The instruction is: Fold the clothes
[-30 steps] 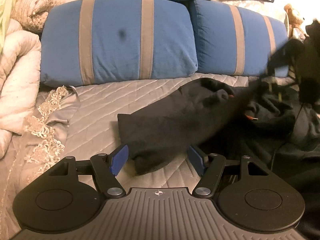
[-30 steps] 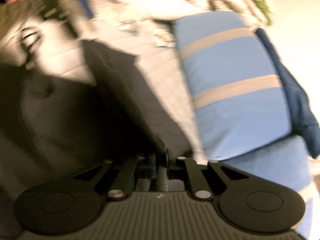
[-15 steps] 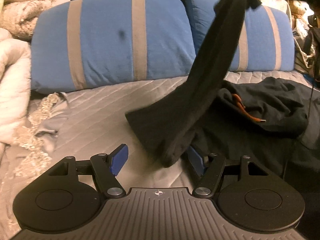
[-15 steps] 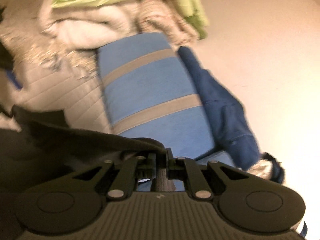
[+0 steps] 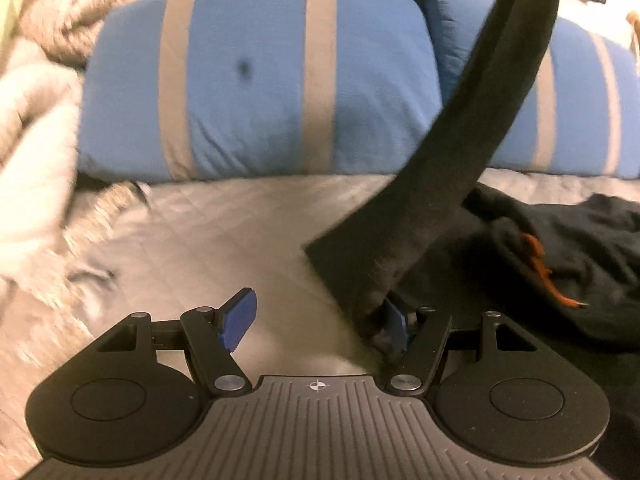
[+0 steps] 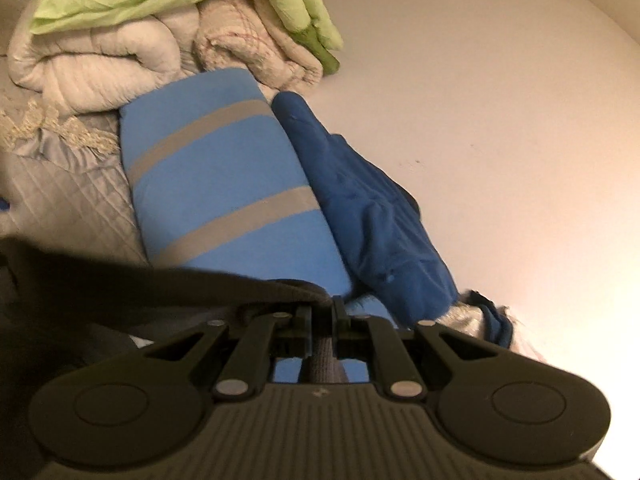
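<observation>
Left wrist view shows the left tool [image 5: 316,322] with its jaws spread wide, the right-hand pad touching the lower end of a black garment [image 5: 452,176] that rises as a taut strip to the upper right of the frame, above the quilted bed [image 5: 224,240] and in front of the blue striped pillow [image 5: 260,92]. Right wrist view shows the right tool [image 6: 322,322] clamped on a fold of that garment at lower centre. Judged step: lifting and stretching the garment out; the next move calls for closing the left tool on the hanging end.
</observation>
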`<state>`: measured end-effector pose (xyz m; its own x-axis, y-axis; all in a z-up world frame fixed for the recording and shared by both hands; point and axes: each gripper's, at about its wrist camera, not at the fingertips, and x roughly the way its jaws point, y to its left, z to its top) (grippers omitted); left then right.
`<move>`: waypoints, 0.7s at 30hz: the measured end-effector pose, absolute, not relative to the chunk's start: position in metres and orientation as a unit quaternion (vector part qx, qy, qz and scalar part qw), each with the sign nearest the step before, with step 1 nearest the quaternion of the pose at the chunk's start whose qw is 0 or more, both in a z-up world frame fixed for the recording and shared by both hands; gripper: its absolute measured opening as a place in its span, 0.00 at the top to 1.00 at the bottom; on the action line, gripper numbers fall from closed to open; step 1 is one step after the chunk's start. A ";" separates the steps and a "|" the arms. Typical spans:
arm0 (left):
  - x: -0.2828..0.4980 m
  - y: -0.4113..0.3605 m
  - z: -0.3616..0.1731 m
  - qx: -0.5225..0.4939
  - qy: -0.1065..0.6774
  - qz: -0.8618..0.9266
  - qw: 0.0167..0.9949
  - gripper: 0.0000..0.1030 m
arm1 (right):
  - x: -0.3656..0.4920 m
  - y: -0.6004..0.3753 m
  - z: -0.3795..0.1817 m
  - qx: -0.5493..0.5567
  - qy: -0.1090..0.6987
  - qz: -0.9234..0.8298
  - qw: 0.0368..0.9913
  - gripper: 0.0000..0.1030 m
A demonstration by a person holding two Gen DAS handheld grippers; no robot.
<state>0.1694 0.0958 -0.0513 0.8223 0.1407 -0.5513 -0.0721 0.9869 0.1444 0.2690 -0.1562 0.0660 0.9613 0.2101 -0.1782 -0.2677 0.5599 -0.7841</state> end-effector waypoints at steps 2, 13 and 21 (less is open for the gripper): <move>0.176 0.100 -0.044 0.073 0.285 0.062 0.954 0.34 | 0.272 -0.161 0.067 -0.444 0.035 0.127 0.886 0.91; 0.175 0.090 -0.061 0.060 0.306 -0.012 0.950 0.27 | 0.281 -0.180 0.061 -0.421 0.060 0.121 0.897 0.91; 0.170 0.069 -0.077 0.137 0.316 -0.002 0.939 0.27 | 0.293 -0.201 0.053 -0.427 0.080 0.111 0.894 0.91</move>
<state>0.1695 0.0689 -0.0769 0.7997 0.0828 -0.5946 0.0905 0.9625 0.2558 0.2927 -0.2005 0.0526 0.9627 0.1298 -0.2376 -0.2664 0.6106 -0.7458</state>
